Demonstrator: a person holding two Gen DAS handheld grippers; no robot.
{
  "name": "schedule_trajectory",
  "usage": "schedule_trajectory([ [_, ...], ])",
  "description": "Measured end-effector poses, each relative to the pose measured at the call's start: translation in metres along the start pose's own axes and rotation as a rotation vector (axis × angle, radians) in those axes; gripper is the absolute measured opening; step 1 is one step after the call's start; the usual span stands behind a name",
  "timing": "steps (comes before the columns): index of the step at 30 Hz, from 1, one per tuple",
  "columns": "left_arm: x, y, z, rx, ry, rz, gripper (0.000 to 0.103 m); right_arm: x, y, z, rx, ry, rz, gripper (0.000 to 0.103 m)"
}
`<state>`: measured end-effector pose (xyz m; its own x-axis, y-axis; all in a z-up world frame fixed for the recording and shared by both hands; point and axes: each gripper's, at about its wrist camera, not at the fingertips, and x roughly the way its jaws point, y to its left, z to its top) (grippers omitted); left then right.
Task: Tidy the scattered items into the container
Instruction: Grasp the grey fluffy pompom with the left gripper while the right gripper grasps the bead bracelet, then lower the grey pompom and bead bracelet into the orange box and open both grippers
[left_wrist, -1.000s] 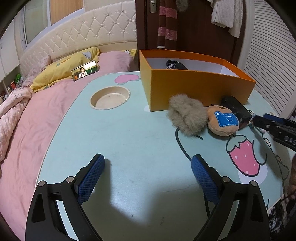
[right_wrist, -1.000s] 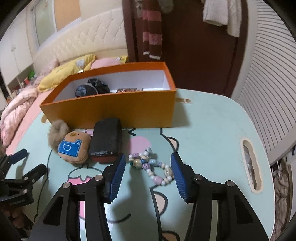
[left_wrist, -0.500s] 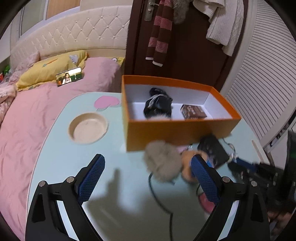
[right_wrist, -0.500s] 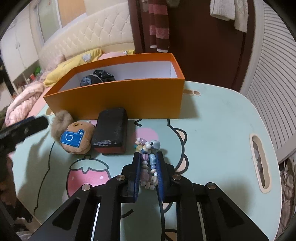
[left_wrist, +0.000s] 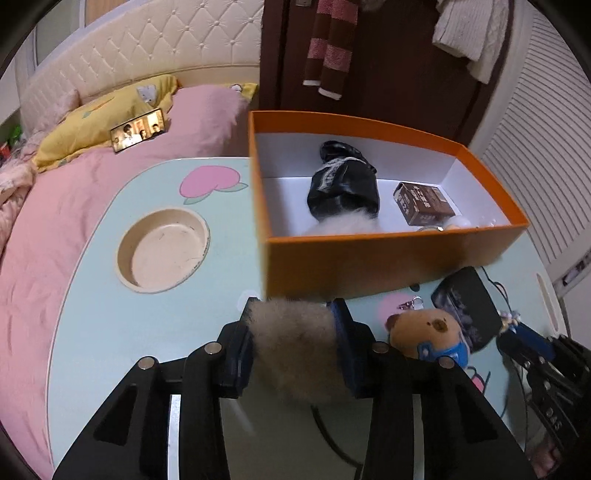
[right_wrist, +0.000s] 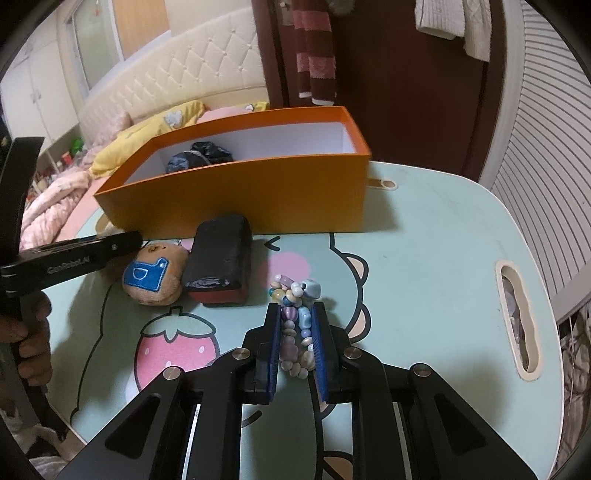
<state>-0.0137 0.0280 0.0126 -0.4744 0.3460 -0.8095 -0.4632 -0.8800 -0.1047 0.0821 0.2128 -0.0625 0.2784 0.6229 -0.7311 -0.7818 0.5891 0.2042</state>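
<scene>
We note both grippers, open 1 second ago, now clamped: left gripper (left_wrist: 293, 345) on the fur pompom (left_wrist: 295, 354), right gripper (right_wrist: 295, 332) on the bead bracelet (right_wrist: 293, 325), ready for the orange box (left_wrist: 388, 258).

The left tongs (left_wrist: 293, 328), open a second ago, have closed on the fur pompom (left_wrist: 295, 350).

You are squeezing your left gripper (left_wrist: 293, 325) onto the fur pompom (left_wrist: 295, 350). Your right gripper (right_wrist: 295, 317) is pinching the bead bracelet (right_wrist: 293, 325), both pointing forward over the worktop (right_wrist: 424, 258).
</scene>
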Motion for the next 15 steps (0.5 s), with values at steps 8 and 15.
schedule_trajectory([
  [8,-0.016,0.017,-0.015,-0.028,-0.026,-0.049,0.039,-0.009,0.002,0.005,0.007,-0.030,0.001,0.015],
  [15,-0.053,0.031,-0.012,-0.056,-0.108,-0.097,0.038,-0.026,0.003,0.023,-0.002,-0.088,0.013,0.015],
])
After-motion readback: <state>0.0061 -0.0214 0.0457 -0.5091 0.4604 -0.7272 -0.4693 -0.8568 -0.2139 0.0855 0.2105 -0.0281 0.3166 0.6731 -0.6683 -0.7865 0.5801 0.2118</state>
